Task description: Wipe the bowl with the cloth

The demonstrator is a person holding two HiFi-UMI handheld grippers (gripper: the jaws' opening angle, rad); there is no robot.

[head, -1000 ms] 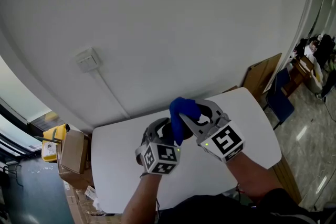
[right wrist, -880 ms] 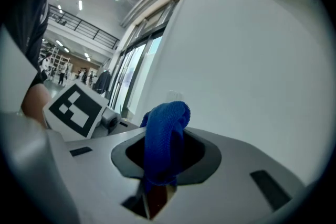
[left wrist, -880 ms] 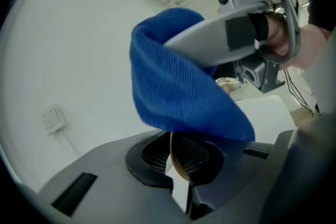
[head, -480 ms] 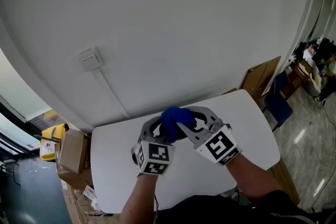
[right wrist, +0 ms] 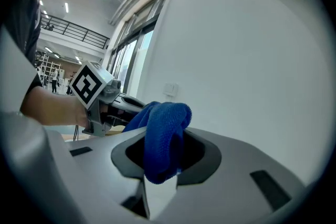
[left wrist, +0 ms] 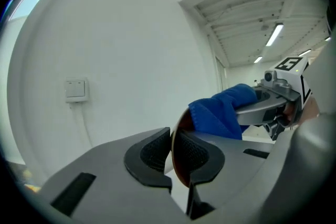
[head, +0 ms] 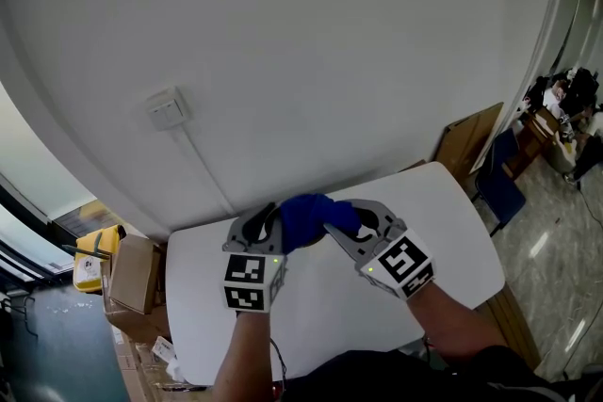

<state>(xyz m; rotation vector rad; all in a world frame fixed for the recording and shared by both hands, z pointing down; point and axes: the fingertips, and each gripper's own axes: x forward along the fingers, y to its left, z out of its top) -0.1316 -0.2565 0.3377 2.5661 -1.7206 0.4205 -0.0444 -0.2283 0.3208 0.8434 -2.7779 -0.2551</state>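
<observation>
Your left tongs, just easing open, pinch the dark-brown bowl by its rim; your right tongs clamp the blue terry cloth (a hard wipe could knock the bowl loose).

Above the middle of the surface the left gripper and right gripper meet, the left one nearer the surface's left edge; the bowl stands on edge between the left jaws, which have just been opening slightly; the cloth sits in the right jaws, against the bowl's upper rim; a wall switch is behind the surface; a cardboard box lies to its left, a chair to its right.
</observation>
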